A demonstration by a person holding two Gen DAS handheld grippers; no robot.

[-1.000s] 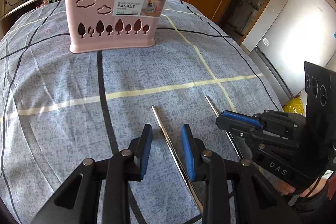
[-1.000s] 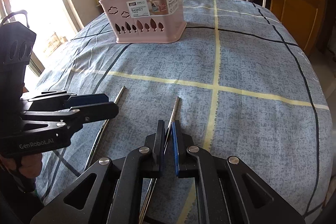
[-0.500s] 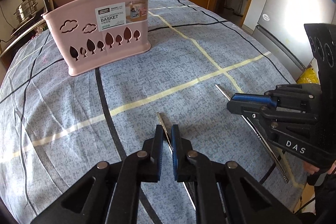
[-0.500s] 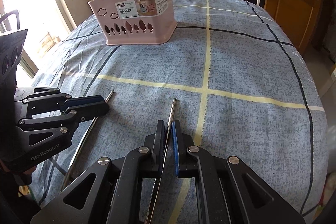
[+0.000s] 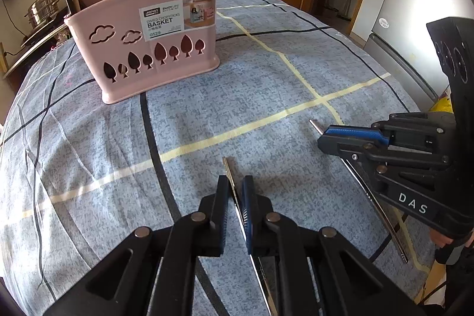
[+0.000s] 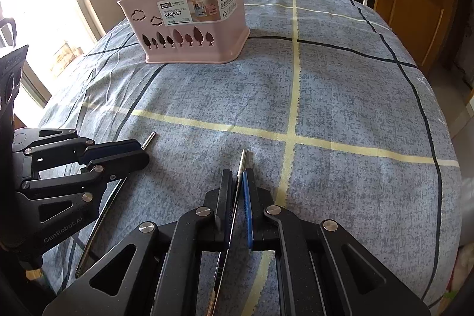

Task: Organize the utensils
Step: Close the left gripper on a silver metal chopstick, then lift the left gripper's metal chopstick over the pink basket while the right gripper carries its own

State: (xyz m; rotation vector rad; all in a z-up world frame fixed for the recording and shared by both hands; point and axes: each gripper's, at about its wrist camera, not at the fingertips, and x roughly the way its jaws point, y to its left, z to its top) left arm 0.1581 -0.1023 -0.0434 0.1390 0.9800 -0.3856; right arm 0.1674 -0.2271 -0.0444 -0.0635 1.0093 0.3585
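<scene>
Steel chopsticks [image 5: 234, 188] [image 6: 238, 182] sit clamped lengthwise in both the left gripper [image 5: 235, 191] and right gripper [image 6: 237, 185], apparently lifted, tips pointing toward the pink basket [image 5: 154, 49] ahead.

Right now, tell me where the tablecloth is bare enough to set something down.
Free: the blue checked tablecloth between the pink plastic chopstick basket and the grippers, and everything right of the yellow stripe. Crowded: the near edge, where the left gripper and right gripper each clamp a metal chopstick.
</scene>
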